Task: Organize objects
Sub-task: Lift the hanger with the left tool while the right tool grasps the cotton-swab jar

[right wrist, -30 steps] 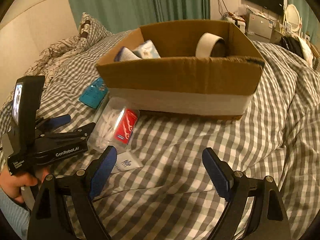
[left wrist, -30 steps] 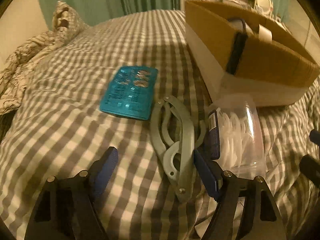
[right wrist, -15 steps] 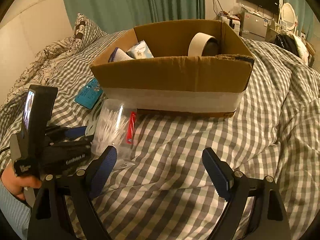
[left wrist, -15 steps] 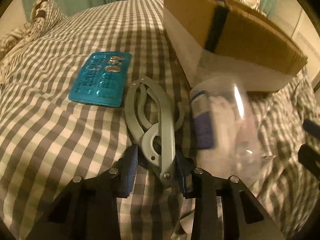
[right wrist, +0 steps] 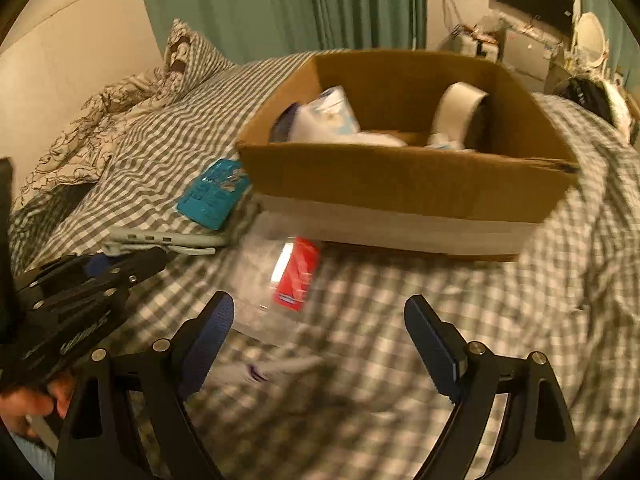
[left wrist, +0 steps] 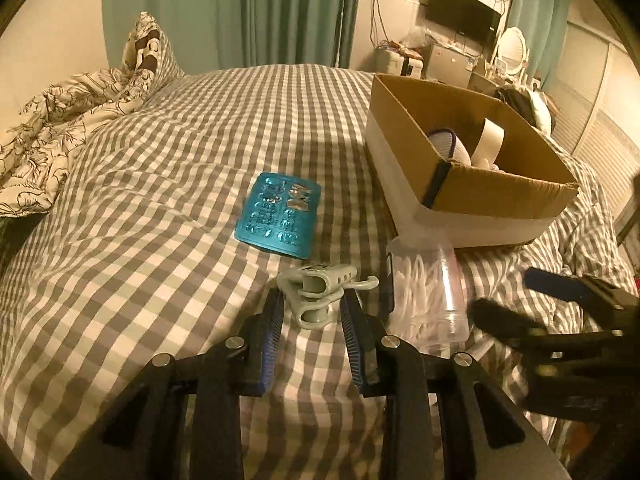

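My left gripper [left wrist: 312, 312] is shut on a grey-green hair clip [left wrist: 320, 294] and holds it lifted above the checked bedspread; the clip also shows in the right wrist view [right wrist: 160, 238]. A teal blister pack [left wrist: 280, 216] lies flat beyond it. A clear plastic tub of white floss picks [left wrist: 424, 292] lies on its side to the right, next to the cardboard box [left wrist: 492, 196]. My right gripper [right wrist: 320, 320] is open and empty, low over the bed in front of the tub [right wrist: 280, 280].
The box [right wrist: 400, 176] holds a tape roll [right wrist: 456, 112] and a white packet [right wrist: 324, 116]. A crumpled patterned duvet and pillow [left wrist: 60, 120] lie at the far left. A white card [right wrist: 272, 368] lies on the bed near my right gripper.
My left gripper closed on the hair clip and lifted it off the bed, turning it edge-on. My right gripper moved forward and left toward the tub.
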A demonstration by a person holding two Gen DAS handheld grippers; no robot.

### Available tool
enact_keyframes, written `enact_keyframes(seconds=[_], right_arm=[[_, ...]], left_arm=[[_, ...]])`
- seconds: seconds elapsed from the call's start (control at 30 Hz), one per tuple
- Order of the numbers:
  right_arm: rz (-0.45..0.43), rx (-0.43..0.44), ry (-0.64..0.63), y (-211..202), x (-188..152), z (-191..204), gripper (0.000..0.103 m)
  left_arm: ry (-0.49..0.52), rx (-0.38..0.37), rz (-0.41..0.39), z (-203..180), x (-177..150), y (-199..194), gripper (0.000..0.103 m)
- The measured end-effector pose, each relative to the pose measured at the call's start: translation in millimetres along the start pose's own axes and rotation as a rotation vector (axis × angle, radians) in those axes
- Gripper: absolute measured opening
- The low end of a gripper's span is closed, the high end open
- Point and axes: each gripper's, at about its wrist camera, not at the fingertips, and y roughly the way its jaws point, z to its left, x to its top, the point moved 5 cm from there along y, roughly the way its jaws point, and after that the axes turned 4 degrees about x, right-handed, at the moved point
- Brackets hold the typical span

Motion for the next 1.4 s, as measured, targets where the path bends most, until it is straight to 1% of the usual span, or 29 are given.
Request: enact_keyframes(seconds=[0.13, 0.23, 0.37, 0.4, 0.43, 0.5, 0.53, 0.57, 0.67, 0.73, 0.8, 0.9, 1.0, 1.07, 1.1, 1.17, 1.27, 1.33, 1.4], right_arm=[[0.059, 0.001, 0.020, 31, 1, 8, 0.087], [0.094, 0.057, 0.061, 50, 2, 11, 0.087], [0.113, 0.094, 0.083, 64, 5, 12, 0.087], [0.119, 0.105, 0.091, 67, 6, 12, 0.087], [0.126, 0.114, 0.096, 69, 6, 12, 0.087], [0.140, 0.131, 0.089, 75, 7, 16, 0.086], [0.146, 0.146, 0.082, 76, 6, 18, 0.075], [0.149, 0.171, 0.079, 75, 6, 20, 0.072], [0.132, 0.155, 0.062, 65, 2, 16, 0.071], [0.112, 0.139, 0.045, 50, -1, 11, 0.071], [0.090, 0.120, 0.027, 34, -5, 4, 0.070], [0.062, 0.079, 0.009, 16, -7, -7, 0.070], [0.050, 0.050, -0.006, 7, -7, -14, 0.069], [0.050, 0.063, -0.003, 5, -8, -17, 0.067], [0.052, 0.069, -0.001, 5, -8, -16, 0.066], [0.050, 0.074, -0.002, 4, -11, -19, 0.066], [0.047, 0.088, 0.001, 2, -12, -18, 0.066], [0.041, 0.096, 0.001, -1, -12, -18, 0.065], [0.021, 0.095, -0.002, -11, -11, -17, 0.065]], left_arm=[[0.016, -0.008, 0.034, -2, -11, 6, 0.029], [0.005, -0.002, 0.076, 4, -18, 13, 0.029], [-0.002, 0.004, 0.122, 8, -23, 22, 0.030], [0.004, -0.006, 0.127, 5, -25, 22, 0.035], [0.014, -0.015, 0.133, 3, -26, 23, 0.046], [0.046, -0.020, 0.136, -4, -29, 22, 0.051], [0.057, -0.012, 0.137, -6, -29, 22, 0.051], [0.063, -0.004, 0.140, -6, -31, 24, 0.051], [0.067, -0.006, 0.151, -8, -32, 26, 0.057], [0.083, -0.005, 0.158, -13, -31, 29, 0.064], [0.116, 0.020, 0.167, -20, -29, 34, 0.065], [0.163, 0.053, 0.181, -29, -22, 48, 0.074], [0.199, 0.112, 0.199, -35, -19, 67, 0.074], [0.210, 0.124, 0.192, -38, -19, 72, 0.071], [0.218, 0.122, 0.194, -39, -20, 72, 0.067], [0.212, 0.106, 0.189, -39, -20, 69, 0.067], [0.169, 0.059, 0.186, -36, -20, 59, 0.067], [0.150, 0.035, 0.168, -37, -19, 48, 0.067], [0.139, 0.026, 0.146, -41, -18, 34, 0.067]])
